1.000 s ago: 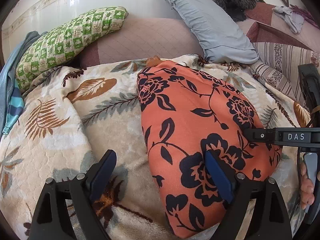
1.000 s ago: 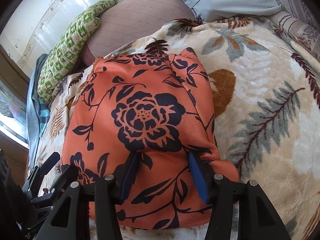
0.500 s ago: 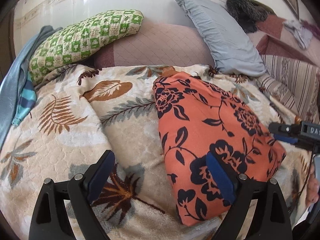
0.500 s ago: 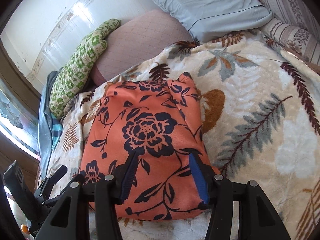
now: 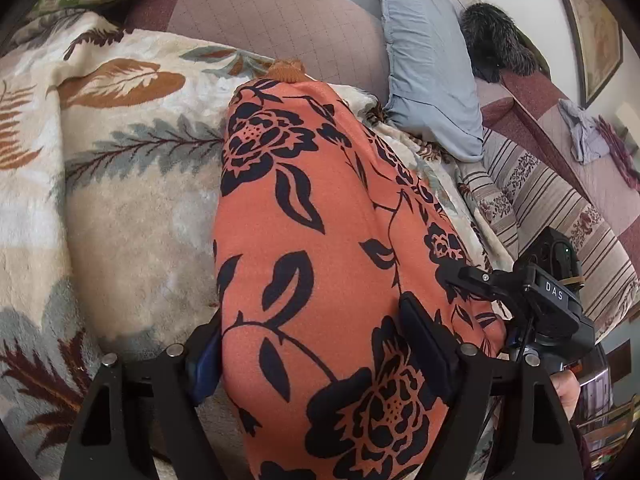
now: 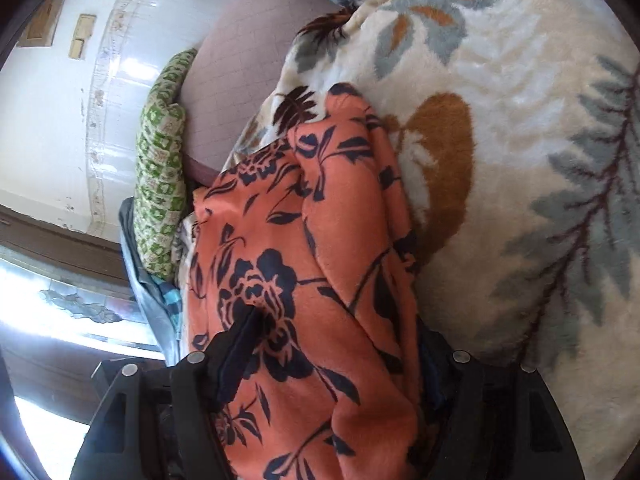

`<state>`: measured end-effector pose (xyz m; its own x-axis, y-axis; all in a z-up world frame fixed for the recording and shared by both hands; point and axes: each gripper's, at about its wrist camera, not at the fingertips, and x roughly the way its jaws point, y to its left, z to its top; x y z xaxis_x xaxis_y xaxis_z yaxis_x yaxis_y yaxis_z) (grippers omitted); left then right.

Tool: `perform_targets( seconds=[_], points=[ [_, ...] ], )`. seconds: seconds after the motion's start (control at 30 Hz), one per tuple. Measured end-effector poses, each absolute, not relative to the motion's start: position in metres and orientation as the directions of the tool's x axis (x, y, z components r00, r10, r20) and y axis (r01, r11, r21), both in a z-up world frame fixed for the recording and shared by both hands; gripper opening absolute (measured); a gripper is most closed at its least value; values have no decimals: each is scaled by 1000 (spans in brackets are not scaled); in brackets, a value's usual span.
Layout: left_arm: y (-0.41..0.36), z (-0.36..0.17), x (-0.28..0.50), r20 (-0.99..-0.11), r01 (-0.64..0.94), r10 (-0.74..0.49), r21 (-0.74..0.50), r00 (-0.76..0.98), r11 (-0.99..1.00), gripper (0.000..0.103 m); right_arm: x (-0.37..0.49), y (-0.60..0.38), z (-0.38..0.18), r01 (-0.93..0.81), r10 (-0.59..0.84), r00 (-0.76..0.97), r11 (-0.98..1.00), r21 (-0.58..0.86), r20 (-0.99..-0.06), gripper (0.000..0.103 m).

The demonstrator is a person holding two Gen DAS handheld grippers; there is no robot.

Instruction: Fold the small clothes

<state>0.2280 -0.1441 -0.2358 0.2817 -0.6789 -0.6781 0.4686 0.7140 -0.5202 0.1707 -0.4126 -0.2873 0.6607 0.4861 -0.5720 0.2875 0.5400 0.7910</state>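
Note:
An orange garment with a black flower print (image 5: 304,240) lies folded on the leaf-patterned blanket (image 5: 120,184). My left gripper (image 5: 316,344) is open and straddles the garment's near end, one finger on each side, cloth filling the gap. In the right wrist view the same garment (image 6: 304,272) runs between the fingers of my right gripper (image 6: 340,356), which is also open with cloth bunched in the gap. The right gripper (image 5: 472,284) shows in the left wrist view at the garment's right edge.
A green checked pillow (image 6: 160,184), a mauve quilted cushion (image 5: 280,24) and a light blue pillow (image 5: 428,60) lie at the head of the bed. A striped cover (image 5: 552,208) lies to the right. A window (image 6: 52,312) is at left.
Both grippers have moved down and forward over the garment's near end; its cloth now fills the gaps between their fingers and looks bunched at the right gripper.

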Motion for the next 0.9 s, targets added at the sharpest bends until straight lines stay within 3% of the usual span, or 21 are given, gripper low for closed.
perform_targets(
  seconds=[0.03, 0.1, 0.13, 0.23, 0.4, 0.5, 0.57, 0.63, 0.67, 0.73, 0.83, 0.9],
  points=[
    [-145, -235, 228, -680, 477, -674, -509, 288, 717, 74, 173, -404, -283, 273, 473, 648, 588, 762, -597, 69],
    [-142, -230, 230, -672, 483, -678, -506, 298, 715, 50, 173, -387, -269, 236, 440, 645, 663, 710, -625, 63],
    [-138, -224, 230, -662, 486, -685, -510, 305, 709, 47, 172, -383, -263, 220, 431, 654, 678, 701, -622, 60],
    [-126, -205, 223, -642, 512, -678, -472, 358, 718, 46, 165, -364, -236, 154, 384, 704, 739, 656, -598, 50],
    [-90, -167, 202, -612, 534, -637, -378, 470, 757, 46, 156, -327, -203, 30, 396, 748, 781, 624, -532, 49],
    [-61, -164, 190, -637, 497, -571, -320, 518, 807, 48, 157, -310, -202, -21, 465, 732, 746, 666, -497, 49],
    [-48, -181, 188, -704, 435, -496, -287, 509, 853, 55, 165, -299, -224, 24, 519, 665, 704, 710, -537, 49],
    [-42, -212, 190, -813, 333, -349, -205, 465, 920, 82, 172, -282, -254, 125, 530, 546, 714, 689, -649, 60],
    [-37, -221, 190, -828, 297, -332, -211, 452, 931, 85, 171, -276, -263, 161, 500, 518, 740, 653, -694, 64],
    [-21, -215, 187, -809, 247, -381, -297, 449, 922, 86, 160, -271, -252, 152, 462, 547, 765, 626, -698, 67],
    [-7, -187, 173, -771, 197, -307, -236, 558, 952, 86, 130, -259, -203, 110, 265, 661, 891, 441, -702, 67],
    [1, -170, 159, -717, 180, -277, -211, 639, 961, 91, 105, -251, -175, 68, 205, 753, 921, 384, -626, 67]
  ],
)
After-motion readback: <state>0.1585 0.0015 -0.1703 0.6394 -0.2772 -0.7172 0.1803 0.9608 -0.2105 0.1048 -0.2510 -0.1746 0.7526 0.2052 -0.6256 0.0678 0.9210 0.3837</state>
